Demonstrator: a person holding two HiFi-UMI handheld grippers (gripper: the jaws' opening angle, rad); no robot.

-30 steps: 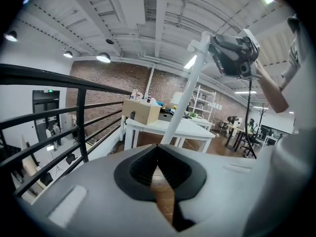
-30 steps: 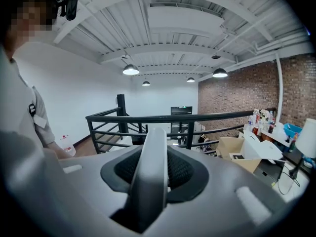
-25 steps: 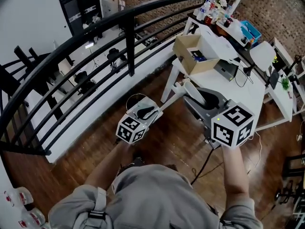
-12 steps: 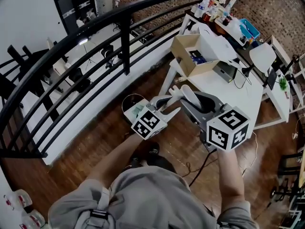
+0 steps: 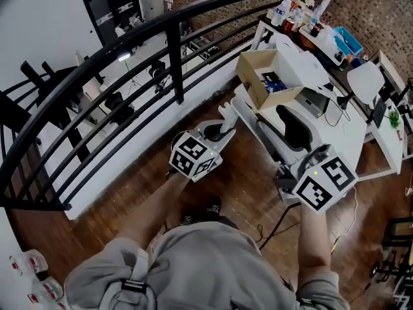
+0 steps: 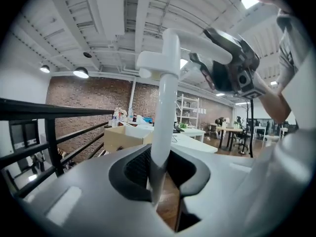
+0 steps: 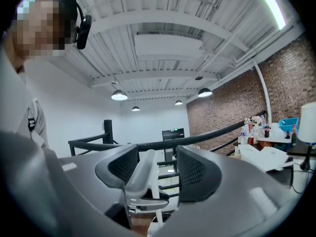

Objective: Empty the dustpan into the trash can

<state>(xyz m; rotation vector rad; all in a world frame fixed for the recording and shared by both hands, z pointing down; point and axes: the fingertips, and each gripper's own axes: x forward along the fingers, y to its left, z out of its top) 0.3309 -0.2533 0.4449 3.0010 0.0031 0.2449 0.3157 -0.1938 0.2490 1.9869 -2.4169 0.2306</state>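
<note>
My left gripper is at mid-frame in the head view. Its jaws are closing, and the pads press on the dustpan's long white handle, which rises to a T-shaped top. My right gripper is a little to the right with its jaws opening. In the right gripper view, the handle's top bar lies between the right gripper's jaws. It leans by the left pad and is clear of the right one. The pan and the trash can are hidden under my left gripper in the head view.
A black metal railing curves along the left, with a lower floor beyond it. A white table on the right holds an open cardboard box and bottles. Dark wooden floor lies underfoot, with a cable by my right arm.
My left gripper has risen and shifted right with the white handle. My right gripper has pulled back toward the right, and its jaws have spread off the handle.
</note>
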